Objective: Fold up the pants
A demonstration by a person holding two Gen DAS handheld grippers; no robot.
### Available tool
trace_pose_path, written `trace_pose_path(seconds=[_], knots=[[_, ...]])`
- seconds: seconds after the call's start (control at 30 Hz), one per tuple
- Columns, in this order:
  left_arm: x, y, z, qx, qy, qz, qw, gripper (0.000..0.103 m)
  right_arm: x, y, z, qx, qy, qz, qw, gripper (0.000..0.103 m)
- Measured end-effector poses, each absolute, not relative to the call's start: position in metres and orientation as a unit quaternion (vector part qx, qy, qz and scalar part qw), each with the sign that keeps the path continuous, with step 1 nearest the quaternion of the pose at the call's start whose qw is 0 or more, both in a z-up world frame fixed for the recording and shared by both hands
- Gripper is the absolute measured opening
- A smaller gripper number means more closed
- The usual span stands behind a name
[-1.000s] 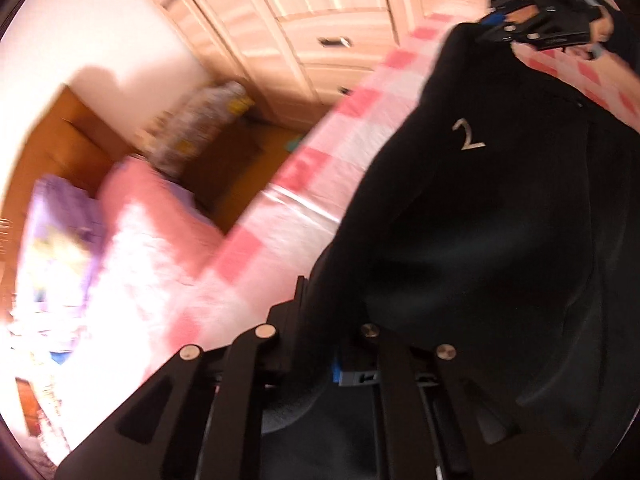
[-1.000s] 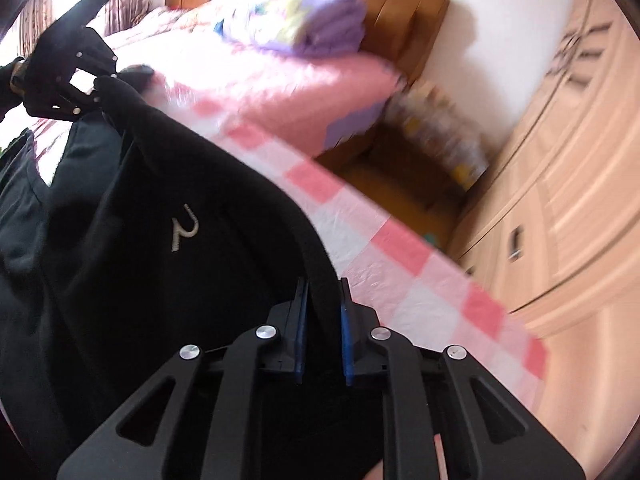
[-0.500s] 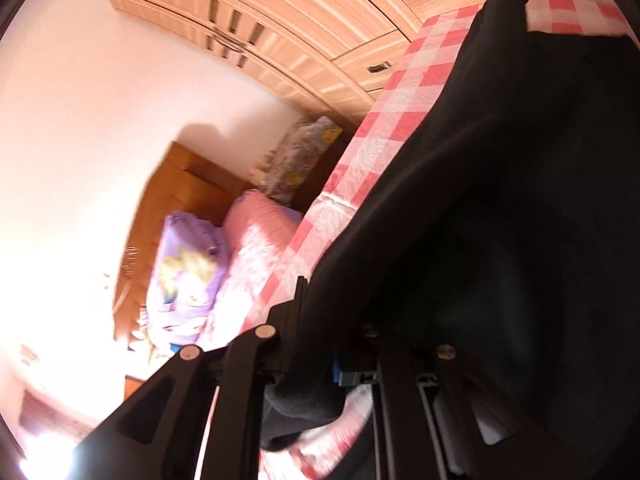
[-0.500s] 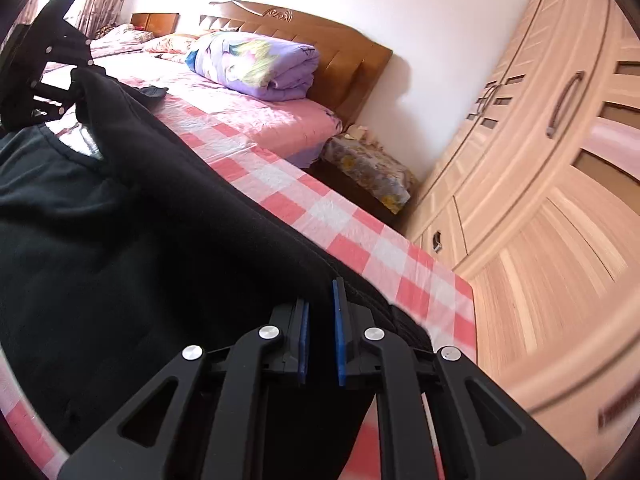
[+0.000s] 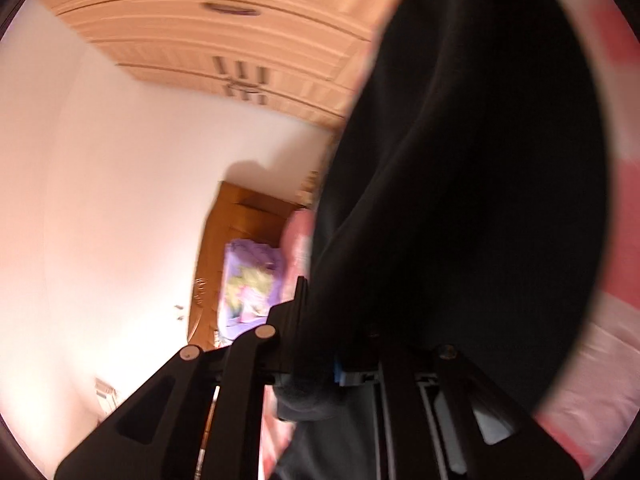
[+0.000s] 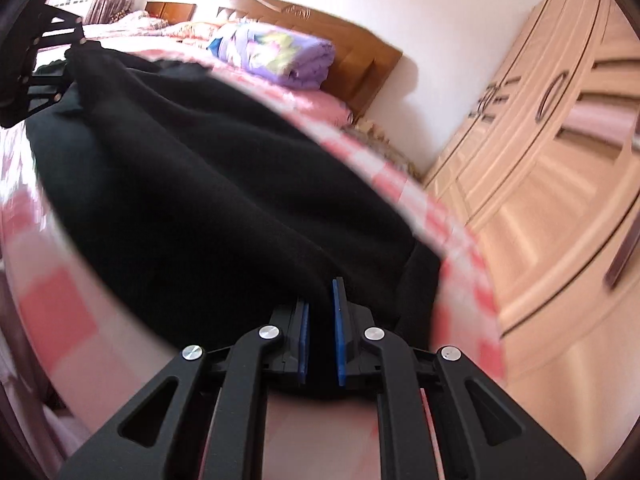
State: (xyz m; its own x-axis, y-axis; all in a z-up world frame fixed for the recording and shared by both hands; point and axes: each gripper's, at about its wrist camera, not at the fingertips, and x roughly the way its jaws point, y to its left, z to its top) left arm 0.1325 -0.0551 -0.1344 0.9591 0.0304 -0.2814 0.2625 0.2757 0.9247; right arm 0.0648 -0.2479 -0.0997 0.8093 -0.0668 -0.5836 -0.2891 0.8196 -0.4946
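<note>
The black pants [image 6: 208, 208] hang stretched between my two grippers above the pink-and-white checked cloth [image 6: 56, 300]. My right gripper [image 6: 320, 320] is shut on one edge of the pants, with fabric pinched between its blue pads. My left gripper [image 5: 320, 344] is shut on the other edge, and the pants [image 5: 460, 200] drape over its right finger and fill the right half of that view. The left gripper also shows in the right wrist view [image 6: 36, 52] at the far left, holding the far end of the fabric.
A bed with a wooden headboard [image 6: 352, 60] and a folded purple quilt [image 6: 280, 52] lies behind. A light wooden wardrobe [image 6: 560, 140] stands at the right. The wardrobe [image 5: 240, 40] and white wall fill the left wrist view.
Both grippers have lifted and tilted with the pants still held. The left wrist view has swung up toward the wall and wardrobe, and the fabric now hangs closer to both cameras.
</note>
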Motion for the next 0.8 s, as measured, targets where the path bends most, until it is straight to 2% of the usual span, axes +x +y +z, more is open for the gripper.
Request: trace_pose_path(seconds=[0.07, 0.1, 0.13, 0.17, 0.2, 0.23, 0.27, 0.3, 0.33, 0.37, 0.47, 0.6, 0.73, 0.8], knots=[[0.129, -0.057, -0.151, 0.603, 0.137, -0.086, 0.781, 0.013, 0.059, -0.243, -0.110, -0.313, 0.291, 0.046, 0.903, 0.012], [0.129, -0.057, -0.157, 0.604, 0.139, -0.086, 0.780, 0.008, 0.058, -0.240, -0.111, -0.316, 0.295, 0.038, 0.901, 0.016], [0.131, -0.056, -0.156, 0.593, 0.134, -0.082, 0.790, 0.010, 0.056, -0.237, -0.112, -0.319, 0.299, 0.033, 0.899, 0.018], [0.134, -0.055, -0.153, 0.581, 0.141, -0.084, 0.797, 0.016, 0.054, -0.234, -0.109, -0.320, 0.306, 0.024, 0.896, 0.023], [0.140, -0.053, -0.146, 0.565, 0.148, -0.085, 0.808, 0.022, 0.050, -0.233, -0.108, -0.314, 0.309, 0.026, 0.897, 0.038], [0.141, -0.051, -0.141, 0.555, 0.146, -0.080, 0.815, 0.039, 0.045, -0.235, -0.103, -0.293, 0.315, 0.035, 0.902, 0.048], [0.143, -0.048, -0.134, 0.543, 0.142, -0.070, 0.825, 0.058, 0.039, -0.237, -0.100, -0.277, 0.316, 0.038, 0.907, 0.069], [0.143, -0.046, -0.128, 0.534, 0.142, -0.066, 0.831, 0.066, 0.030, -0.242, -0.094, -0.247, 0.314, 0.043, 0.916, 0.080], [0.144, -0.043, -0.120, 0.518, 0.147, -0.073, 0.839, 0.082, 0.021, -0.249, -0.090, -0.211, 0.314, 0.048, 0.925, 0.080], [0.142, -0.041, -0.113, 0.502, 0.155, -0.089, 0.846, 0.093, 0.015, -0.256, -0.087, -0.179, 0.316, 0.049, 0.930, 0.080], [0.136, -0.044, -0.103, 0.471, 0.165, -0.108, 0.860, 0.093, 0.011, -0.292, -0.079, -0.045, 0.329, 0.052, 0.942, 0.080], [0.127, -0.047, -0.113, 0.478, 0.173, -0.101, 0.855, 0.091, 0.028, -0.347, -0.081, 0.164, 0.340, 0.054, 0.924, 0.080], [0.119, -0.055, -0.112, 0.462, 0.189, -0.100, 0.861, 0.090, 0.054, -0.357, -0.080, 0.193, 0.334, 0.038, 0.922, 0.076], [0.122, -0.059, -0.111, 0.465, 0.194, -0.106, 0.857, 0.086, 0.072, -0.367, -0.081, 0.230, 0.336, 0.033, 0.913, 0.075]])
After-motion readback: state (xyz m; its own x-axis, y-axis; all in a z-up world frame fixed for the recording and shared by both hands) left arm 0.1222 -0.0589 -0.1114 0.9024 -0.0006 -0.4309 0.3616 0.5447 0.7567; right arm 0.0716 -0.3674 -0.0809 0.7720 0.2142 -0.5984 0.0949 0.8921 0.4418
